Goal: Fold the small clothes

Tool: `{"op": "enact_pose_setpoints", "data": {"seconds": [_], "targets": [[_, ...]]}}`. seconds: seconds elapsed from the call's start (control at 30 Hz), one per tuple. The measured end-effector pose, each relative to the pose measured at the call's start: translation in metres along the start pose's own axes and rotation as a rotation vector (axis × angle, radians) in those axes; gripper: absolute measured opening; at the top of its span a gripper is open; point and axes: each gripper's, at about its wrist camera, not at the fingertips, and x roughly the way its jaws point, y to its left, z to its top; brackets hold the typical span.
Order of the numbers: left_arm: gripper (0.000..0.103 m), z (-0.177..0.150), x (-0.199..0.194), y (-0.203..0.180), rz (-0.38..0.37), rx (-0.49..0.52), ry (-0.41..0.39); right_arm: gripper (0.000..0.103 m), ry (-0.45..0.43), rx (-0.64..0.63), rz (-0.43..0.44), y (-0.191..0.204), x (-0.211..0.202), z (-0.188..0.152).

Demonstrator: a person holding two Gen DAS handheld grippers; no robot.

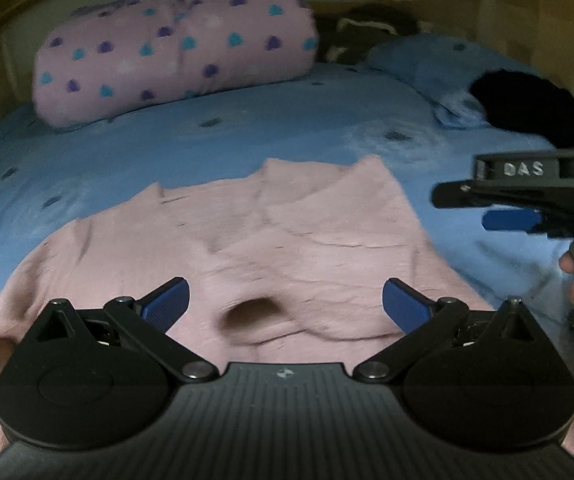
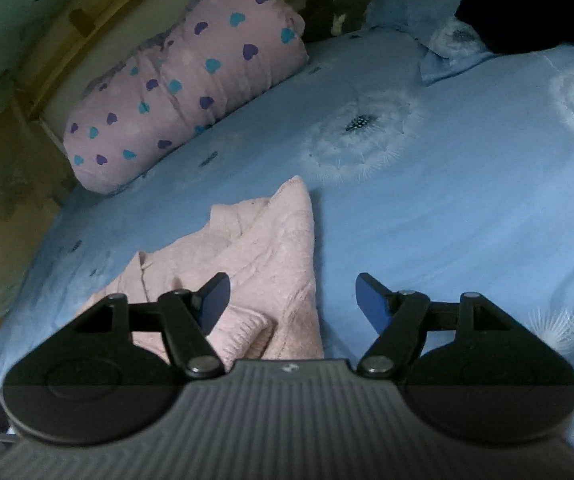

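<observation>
A small pink knit garment (image 1: 271, 236) lies spread on the blue bedsheet (image 1: 207, 136). My left gripper (image 1: 285, 300) hovers open and empty right over its near part. In the right wrist view the same pink garment (image 2: 275, 248) lies left of centre, partly folded, with a ribbed cuff near the left finger. My right gripper (image 2: 293, 300) is open and empty, over the garment's right edge and the bare sheet (image 2: 447, 208). The right gripper also shows at the right edge of the left wrist view (image 1: 507, 200), held by a hand, beside the garment.
A pink pillow with blue and purple hearts (image 1: 175, 56) lies at the far left of the bed. A blue pillow (image 1: 427, 60) with a black cloth (image 1: 527, 108) on it sits at the far right. A wooden bed frame (image 2: 87, 28) runs behind.
</observation>
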Motion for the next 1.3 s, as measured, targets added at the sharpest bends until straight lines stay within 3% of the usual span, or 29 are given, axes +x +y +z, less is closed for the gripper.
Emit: {"op": "enact_pose_setpoints", "data": {"seconds": [0.2,0.33,0.5,0.6,0.67,0.73,0.9,1.3], "targets": [[0.103,0.002,0.033,-0.039,0.012,0.109,0.002,0.072,0.003,-0.062,-0.065,0.002,-0.003,0.002],[0.103,0.004,0.053,-0.055,0.016,0.144,-0.019,0.072,0.033,-0.034,-0.072,-0.006,-0.003,0.004],[0.088,0.003,0.075,-0.065,0.026,0.161,-0.003,0.072,0.021,-0.013,-0.069,-0.01,-0.006,0.006],[0.064,0.001,0.08,-0.067,0.026,0.173,-0.014,0.072,0.021,-0.014,-0.067,-0.01,-0.007,0.006],[0.039,0.0,0.081,-0.065,-0.003,0.148,-0.011,0.072,0.021,-0.016,-0.066,-0.009,-0.007,0.007],[0.024,0.001,0.077,-0.065,-0.009,0.141,-0.03,0.072,0.022,-0.023,-0.063,-0.008,-0.007,0.007],[0.019,0.007,0.058,-0.05,-0.009,0.088,-0.083,0.072,0.023,-0.041,-0.063,-0.006,-0.006,0.006],[0.015,0.027,0.016,0.057,0.213,-0.096,-0.185,0.072,0.036,-0.047,-0.047,-0.005,-0.002,0.003]]}}
